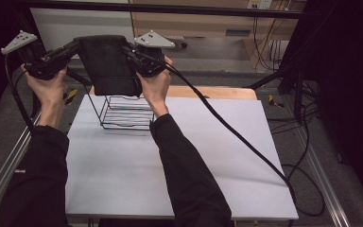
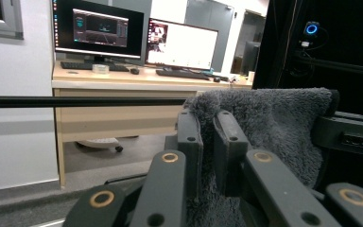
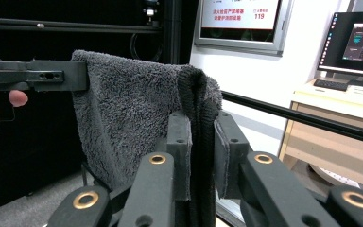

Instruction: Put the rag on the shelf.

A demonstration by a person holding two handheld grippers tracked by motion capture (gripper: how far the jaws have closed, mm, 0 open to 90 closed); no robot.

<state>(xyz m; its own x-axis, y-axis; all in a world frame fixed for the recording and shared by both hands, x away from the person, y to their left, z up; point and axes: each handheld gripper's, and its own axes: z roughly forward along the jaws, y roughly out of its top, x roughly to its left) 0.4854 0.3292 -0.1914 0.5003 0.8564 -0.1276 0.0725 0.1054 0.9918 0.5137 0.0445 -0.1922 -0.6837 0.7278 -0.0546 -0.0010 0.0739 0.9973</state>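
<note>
Dark grey terry cloth, that's what both grippers have between them: a towel (image 1: 106, 64) stretched out in the air above the far end of the white table (image 1: 179, 161), hanging down as a broad flap. Left gripper (image 1: 78, 46) has one upper corner, right gripper (image 1: 126, 49) has the other, and the top edge runs roughly level from one to the other. Look at the left gripper view: the two black jaws are clamped tight on a fold of the fluffy towel (image 2: 269, 123), fabric bunched up between the pads and spilling out above them, with the other gripper (image 2: 347, 132) gripping the far corner at the right. Same story in the right gripper view: jaws pinched on the hemmed edge of the towel (image 3: 132, 113), the thick seam standing upright in the narrow gap, and across the cloth the left gripper (image 3: 42, 75) bites the opposite corner. Below the hanging cloth, on the table, stands a black wire rack (image 1: 125, 113), its back part hidden behind the towel's lower edge in the high view; whether the cloth touches it I cannot tell. Both hands are raised, black sleeves reaching up from the near edge.
</note>
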